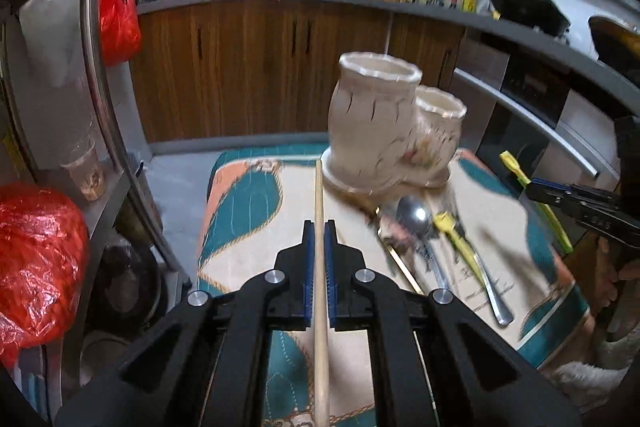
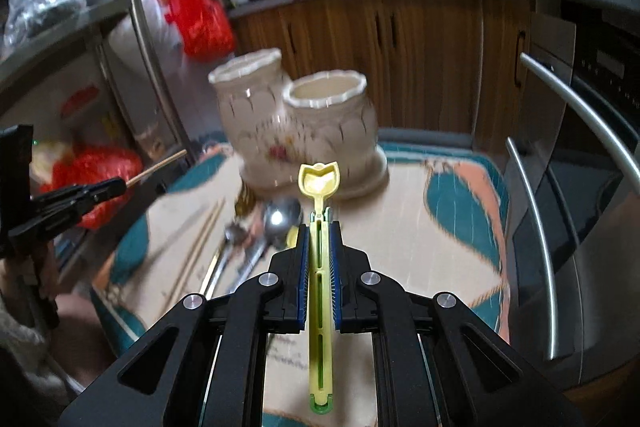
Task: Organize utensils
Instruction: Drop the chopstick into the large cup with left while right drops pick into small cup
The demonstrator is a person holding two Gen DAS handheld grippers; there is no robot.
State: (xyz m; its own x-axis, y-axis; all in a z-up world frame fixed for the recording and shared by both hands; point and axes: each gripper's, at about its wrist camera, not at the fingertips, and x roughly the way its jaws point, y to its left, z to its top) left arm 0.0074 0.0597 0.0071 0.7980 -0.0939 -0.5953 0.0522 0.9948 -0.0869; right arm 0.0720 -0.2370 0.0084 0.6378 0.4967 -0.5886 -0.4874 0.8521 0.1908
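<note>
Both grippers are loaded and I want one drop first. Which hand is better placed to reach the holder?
Probably right. The right gripper holds the yellow spoon aimed at the holder. The left gripper's chopstick points past its left side.

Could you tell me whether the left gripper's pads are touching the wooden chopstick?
Touching. The left wrist view shows the left gripper with both blue pads pressed against the wooden chopstick, no gap on either side.

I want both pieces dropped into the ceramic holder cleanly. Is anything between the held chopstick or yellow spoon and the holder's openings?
Nothing visible. The chopstick and yellow spoon point at the holder; both openings look clear.
</note>
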